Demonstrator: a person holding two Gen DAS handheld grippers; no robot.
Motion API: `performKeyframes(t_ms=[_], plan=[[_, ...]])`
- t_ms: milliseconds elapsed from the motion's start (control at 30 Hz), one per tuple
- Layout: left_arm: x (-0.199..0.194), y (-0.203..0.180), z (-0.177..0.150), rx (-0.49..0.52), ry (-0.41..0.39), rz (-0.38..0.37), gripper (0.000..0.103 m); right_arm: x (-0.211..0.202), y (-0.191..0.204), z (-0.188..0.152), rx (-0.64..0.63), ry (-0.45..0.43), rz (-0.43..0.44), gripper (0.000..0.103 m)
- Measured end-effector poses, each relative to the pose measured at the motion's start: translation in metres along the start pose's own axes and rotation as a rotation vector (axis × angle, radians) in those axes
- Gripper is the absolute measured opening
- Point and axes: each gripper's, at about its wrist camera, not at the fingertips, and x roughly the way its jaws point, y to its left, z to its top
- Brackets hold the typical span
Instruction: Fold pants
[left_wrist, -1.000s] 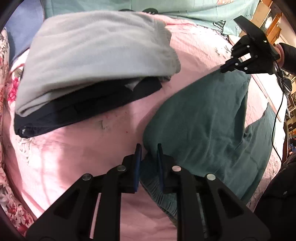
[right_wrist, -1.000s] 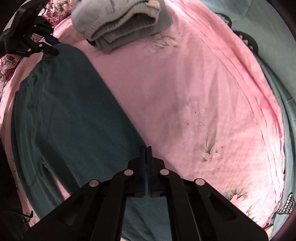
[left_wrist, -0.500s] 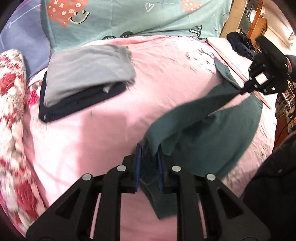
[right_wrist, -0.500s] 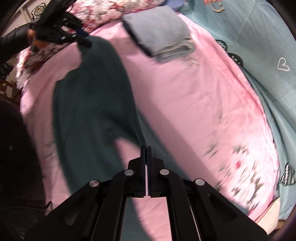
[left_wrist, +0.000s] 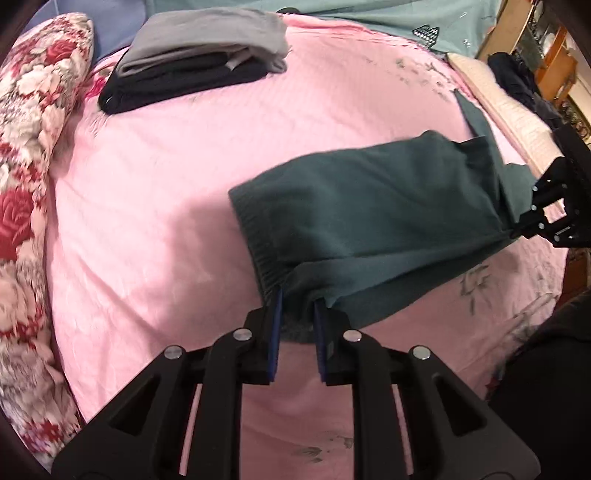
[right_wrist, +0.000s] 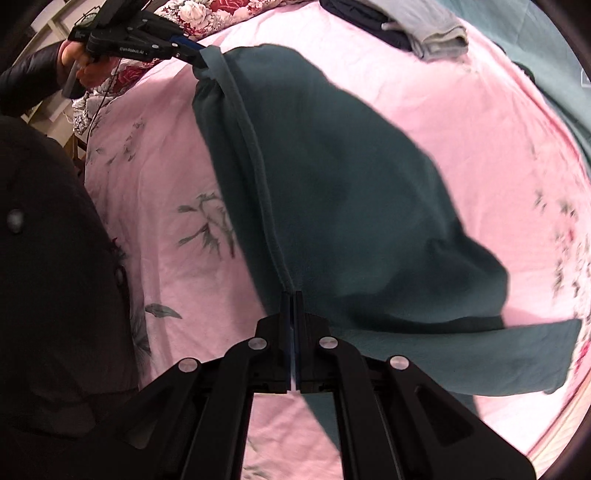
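Observation:
Dark green pants (left_wrist: 376, 206) hang stretched between both grippers above the pink bedsheet (left_wrist: 166, 192). My left gripper (left_wrist: 297, 295) is shut on the elastic waistband corner at the near end. My right gripper (right_wrist: 291, 299) is shut on a seam edge of the pants (right_wrist: 332, 184) further along; it shows at the right edge of the left wrist view (left_wrist: 517, 232). The left gripper shows at the top left of the right wrist view (right_wrist: 195, 55). A loose pant leg (right_wrist: 517, 358) trails on the bed at the right.
A stack of folded grey and dark clothes (left_wrist: 195, 59) lies at the head of the bed, also seen in the right wrist view (right_wrist: 413, 22). A floral pillow (left_wrist: 26, 155) lines the left side. A teal blanket (left_wrist: 388, 18) lies beyond. My dark-clothed body (right_wrist: 48, 258) stands close.
Both grippers lifted the pants off the bed and carried them over, so the cloth now hangs doubled and taut between them instead of lying spread flat.

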Motion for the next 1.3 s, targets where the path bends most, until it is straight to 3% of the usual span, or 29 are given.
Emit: performKeyframes(t_ms=[200, 267, 333, 400, 500, 567, 633, 733, 867, 933, 1067, 1133, 1200, 1300], plan=[[-0.013, -0.004, -0.015, 0.002, 0.006, 0.074, 0.039, 0.023, 0.012, -0.008, 0.008, 0.018, -0.021, 0.002], [-0.027, -0.009, -0.018, 0.028, -0.002, 0.105, 0.046, 0.027, 0.011, -0.009, 0.042, 0.023, -0.009, 0.01], [-0.046, -0.014, -0.014, 0.022, -0.039, 0.106, 0.049, 0.023, 0.011, -0.01, 0.09, 0.004, -0.006, 0.039], [-0.061, -0.019, -0.004, -0.005, -0.104, 0.075, 0.054, 0.014, 0.015, -0.012, 0.114, -0.031, -0.02, 0.05], [-0.06, -0.032, 0.021, -0.034, -0.194, -0.008, 0.056, -0.006, 0.014, -0.015, 0.177, -0.098, -0.041, 0.05], [-0.045, -0.04, 0.036, -0.057, -0.206, -0.042, 0.056, -0.024, 0.004, -0.013, 0.287, -0.198, -0.044, 0.05], [-0.018, -0.051, 0.051, -0.09, -0.191, -0.091, 0.055, -0.035, -0.009, -0.007, 0.388, -0.285, -0.036, 0.05], [0.016, -0.065, 0.048, -0.082, -0.112, -0.096, 0.051, -0.026, -0.022, 0.003, 0.511, -0.363, -0.042, 0.05], [0.038, -0.063, 0.007, -0.076, -0.003, -0.078, 0.051, 0.008, -0.026, -0.003, 0.578, -0.281, -0.056, 0.05], [0.031, -0.061, -0.011, -0.065, -0.011, -0.072, 0.052, 0.02, -0.025, -0.023, 0.622, -0.213, -0.046, 0.05], [0.019, -0.059, -0.01, -0.082, 0.023, -0.039, 0.052, 0.007, -0.027, -0.071, 0.731, -0.184, -0.025, 0.049], [0.005, -0.062, 0.002, -0.109, -0.022, -0.05, 0.058, -0.012, -0.036, -0.09, 0.814, -0.207, -0.038, 0.049], [-0.004, -0.069, 0.018, -0.12, -0.077, -0.056, 0.061, -0.041, -0.053, -0.099, 0.883, -0.278, -0.122, 0.05], [-0.007, -0.085, 0.038, -0.114, -0.123, -0.065, 0.065, -0.085, -0.108, -0.106, 1.034, -0.415, -0.339, 0.052]])
